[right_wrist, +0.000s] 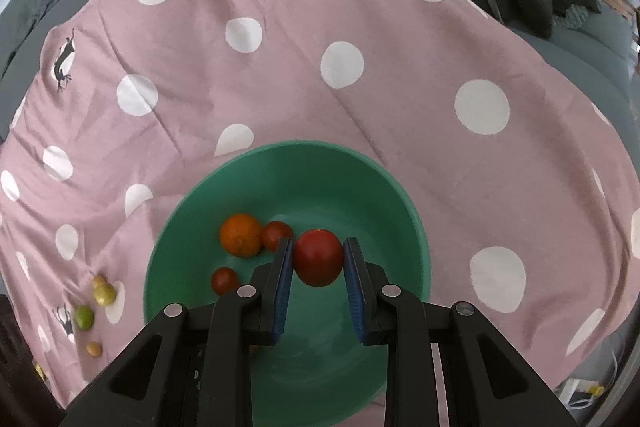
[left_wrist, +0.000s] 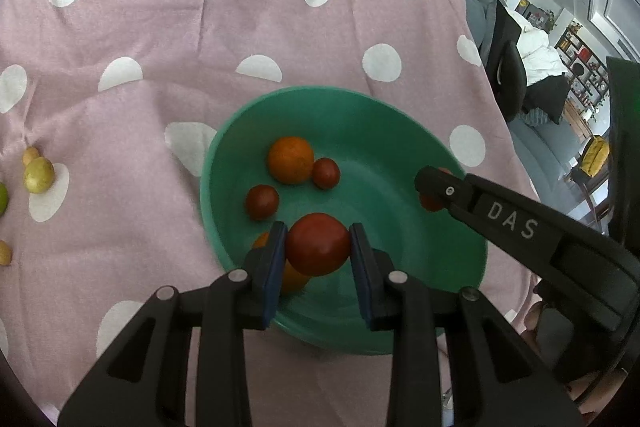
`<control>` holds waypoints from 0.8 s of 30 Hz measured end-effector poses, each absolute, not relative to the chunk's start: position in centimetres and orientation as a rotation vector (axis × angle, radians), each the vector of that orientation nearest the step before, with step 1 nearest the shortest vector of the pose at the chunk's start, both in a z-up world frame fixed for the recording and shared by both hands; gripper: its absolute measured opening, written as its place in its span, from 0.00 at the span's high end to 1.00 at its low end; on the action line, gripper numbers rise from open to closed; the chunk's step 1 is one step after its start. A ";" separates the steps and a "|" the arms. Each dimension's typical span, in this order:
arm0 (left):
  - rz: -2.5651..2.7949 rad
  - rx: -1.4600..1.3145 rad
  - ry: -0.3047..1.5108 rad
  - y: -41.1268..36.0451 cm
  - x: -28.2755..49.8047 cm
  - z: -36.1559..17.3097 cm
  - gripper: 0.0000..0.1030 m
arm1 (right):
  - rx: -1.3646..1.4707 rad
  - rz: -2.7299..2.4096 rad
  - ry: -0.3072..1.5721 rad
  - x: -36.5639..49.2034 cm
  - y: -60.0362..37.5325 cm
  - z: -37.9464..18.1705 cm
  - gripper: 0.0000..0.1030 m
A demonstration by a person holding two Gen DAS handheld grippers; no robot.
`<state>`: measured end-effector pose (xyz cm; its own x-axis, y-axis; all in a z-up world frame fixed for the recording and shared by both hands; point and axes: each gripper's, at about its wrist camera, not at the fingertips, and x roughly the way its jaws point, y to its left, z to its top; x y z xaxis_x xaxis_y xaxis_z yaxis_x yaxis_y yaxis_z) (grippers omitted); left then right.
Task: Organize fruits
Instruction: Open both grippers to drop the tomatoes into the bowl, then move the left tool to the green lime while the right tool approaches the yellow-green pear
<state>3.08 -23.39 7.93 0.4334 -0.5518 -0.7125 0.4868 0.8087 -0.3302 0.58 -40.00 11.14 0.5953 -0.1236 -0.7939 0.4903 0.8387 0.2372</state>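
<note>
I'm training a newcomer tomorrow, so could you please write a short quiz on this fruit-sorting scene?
1. True or false: both grippers hold a red fruit over the green bowl.
2. Which loose fruit in the bowl is largest: A the orange, B a small red fruit?
3. Where do the yellow-green fruits lie?

Key: 1 true: left gripper, right gripper. 2 A. 3 On the spotted cloth, left of the bowl.

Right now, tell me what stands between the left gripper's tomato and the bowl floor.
An orange lies right under the tomato that the left gripper holds above the bowl. Bare floor lies to its right, where the right gripper holds another fruit.
</note>
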 end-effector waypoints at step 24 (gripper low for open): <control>-0.129 -0.279 0.792 -1.3 6.6 11.1 0.38 | 0.354 -0.012 0.841 3.5 -29.6 13.2 0.62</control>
